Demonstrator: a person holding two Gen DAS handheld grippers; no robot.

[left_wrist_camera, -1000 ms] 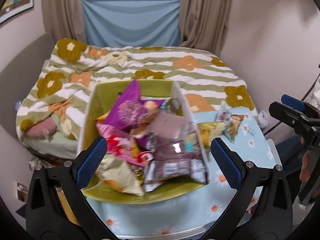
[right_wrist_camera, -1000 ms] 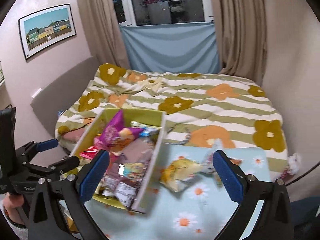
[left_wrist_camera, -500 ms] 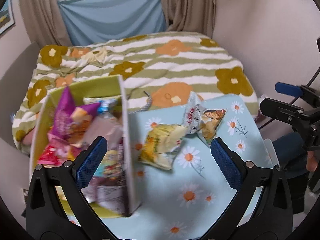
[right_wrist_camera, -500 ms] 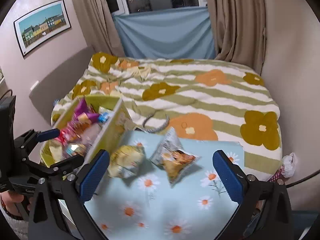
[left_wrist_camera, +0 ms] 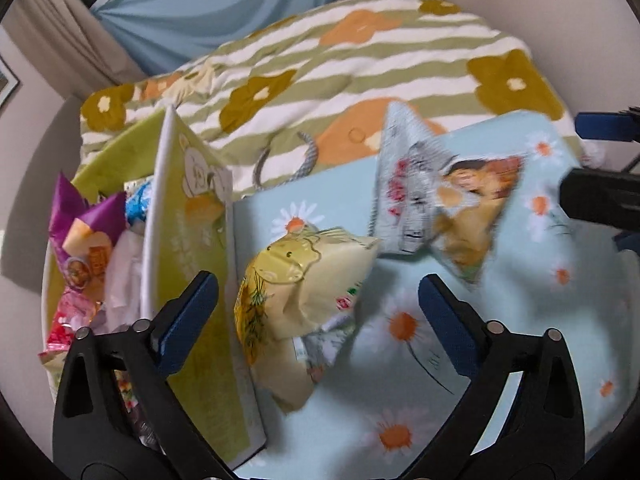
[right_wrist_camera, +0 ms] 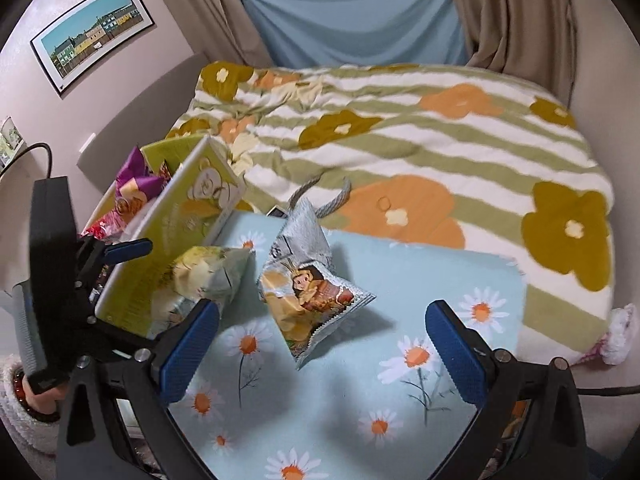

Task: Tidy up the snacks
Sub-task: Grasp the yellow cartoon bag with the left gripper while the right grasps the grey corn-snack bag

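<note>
A green box (left_wrist_camera: 188,232) full of snack packets (left_wrist_camera: 86,236) stands at the left edge of the daisy-print table (left_wrist_camera: 460,360); it also shows in the right wrist view (right_wrist_camera: 176,236). A yellow snack bag (left_wrist_camera: 296,292) lies beside the box, between my left gripper's open jaws (left_wrist_camera: 318,320). A silver bag with a cartoon figure (right_wrist_camera: 308,284) lies further right, ahead of my open, empty right gripper (right_wrist_camera: 322,344). The yellow bag (right_wrist_camera: 204,272) sits left of it. The right gripper's fingers (left_wrist_camera: 600,126) show at the far right of the left wrist view.
A bed with a striped, flowered blanket (right_wrist_camera: 420,128) runs behind the table. A grey cord (right_wrist_camera: 320,200) lies on the blanket by the table's far edge. Walls and curtains (right_wrist_camera: 512,12) close in the right side.
Both views have swung right and closer, away from the box towards the two loose bags. The left gripper has come down over the yellow bag. Both grippers stay open.
</note>
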